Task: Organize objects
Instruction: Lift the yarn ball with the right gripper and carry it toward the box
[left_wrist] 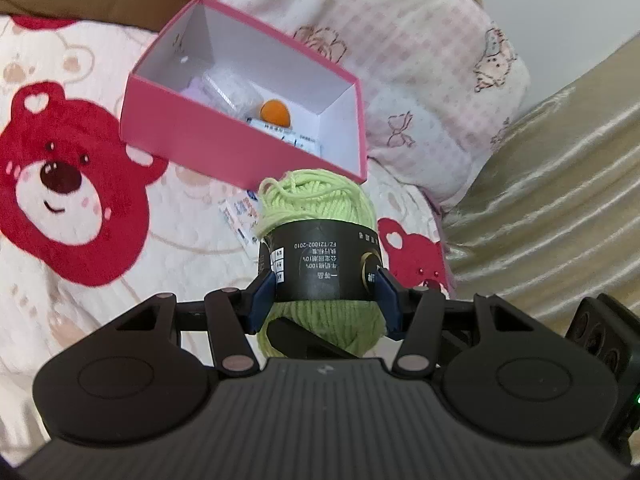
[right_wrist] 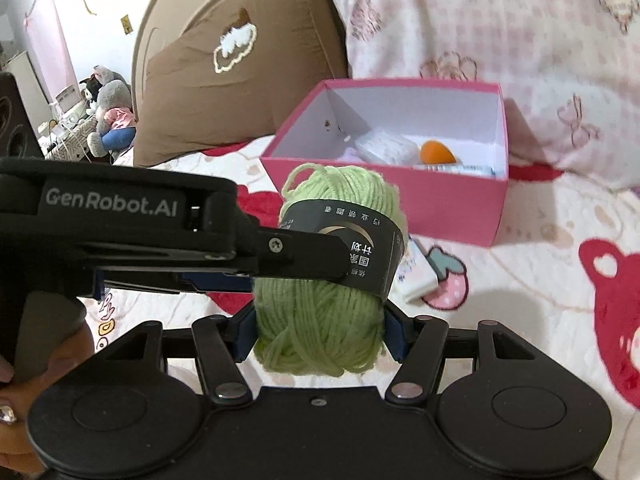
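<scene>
A light green yarn ball [left_wrist: 316,208] with a black paper band is held by both grippers above the bed. My left gripper [left_wrist: 326,292] is shut on the band; its blue pads press both sides. In the right wrist view the yarn ball [right_wrist: 320,320] sits between my right gripper's [right_wrist: 320,332] pads, shut on its lower half, while the left gripper [right_wrist: 304,256] reaches in from the left and clamps the band. An open pink box [left_wrist: 224,140] lies just beyond, holding an orange ball [left_wrist: 275,112], a clear packet and small cartons. The box also shows in the right wrist view [right_wrist: 452,208].
A small white carton [right_wrist: 418,276] lies on the bear-print blanket [left_wrist: 80,200] in front of the box. A pink checked pillow [left_wrist: 420,60] and a brown cushion [right_wrist: 224,80] stand behind it. A beige satin cover [left_wrist: 560,200] is to the right.
</scene>
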The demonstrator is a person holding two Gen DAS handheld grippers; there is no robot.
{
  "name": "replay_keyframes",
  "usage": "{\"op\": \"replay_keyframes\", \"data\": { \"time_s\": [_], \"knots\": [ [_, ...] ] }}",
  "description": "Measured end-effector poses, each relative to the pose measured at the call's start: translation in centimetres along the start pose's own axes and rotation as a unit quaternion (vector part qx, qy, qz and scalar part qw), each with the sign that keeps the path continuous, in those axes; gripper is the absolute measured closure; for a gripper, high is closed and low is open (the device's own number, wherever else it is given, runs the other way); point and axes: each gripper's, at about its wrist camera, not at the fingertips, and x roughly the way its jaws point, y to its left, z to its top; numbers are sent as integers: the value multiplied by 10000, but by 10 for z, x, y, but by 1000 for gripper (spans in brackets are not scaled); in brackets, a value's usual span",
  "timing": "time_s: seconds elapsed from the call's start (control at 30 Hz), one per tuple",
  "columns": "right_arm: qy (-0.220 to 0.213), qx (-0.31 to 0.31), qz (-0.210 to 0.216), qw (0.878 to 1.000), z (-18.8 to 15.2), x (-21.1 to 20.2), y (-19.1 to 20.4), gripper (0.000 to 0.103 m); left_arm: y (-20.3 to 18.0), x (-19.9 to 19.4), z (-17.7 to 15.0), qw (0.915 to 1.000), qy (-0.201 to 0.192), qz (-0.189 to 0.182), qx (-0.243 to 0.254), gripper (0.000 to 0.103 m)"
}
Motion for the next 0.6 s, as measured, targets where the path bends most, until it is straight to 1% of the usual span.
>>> {"op": "replay_keyframes", "data": {
  "time_s": [0.13,0.23,0.33,0.43,0.5,0.6],
  "knots": [
    [-150,-121,-27,9998,3,-6,12,37,0,-12,3,10000,-49,-74,-20,51],
    [-223,-139,-19,9997,4,-12,15,37,-7,-18,3,9999,-116,-83,66,51],
    [-300,167,105,9994,7,-20,9,37,-17,-21,5,9995,-165,-90,247,51],
    [-377,452,213,9980,11,-26,0,37,-28,-21,13,9992,-134,-70,367,51],
    [-425,504,229,9976,14,-30,-3,37,-36,-22,17,9986,-168,-61,490,51],
    [-498,487,189,9974,22,-36,-4,37,-45,-24,29,9985,-172,-106,510,51]
  ]
}}
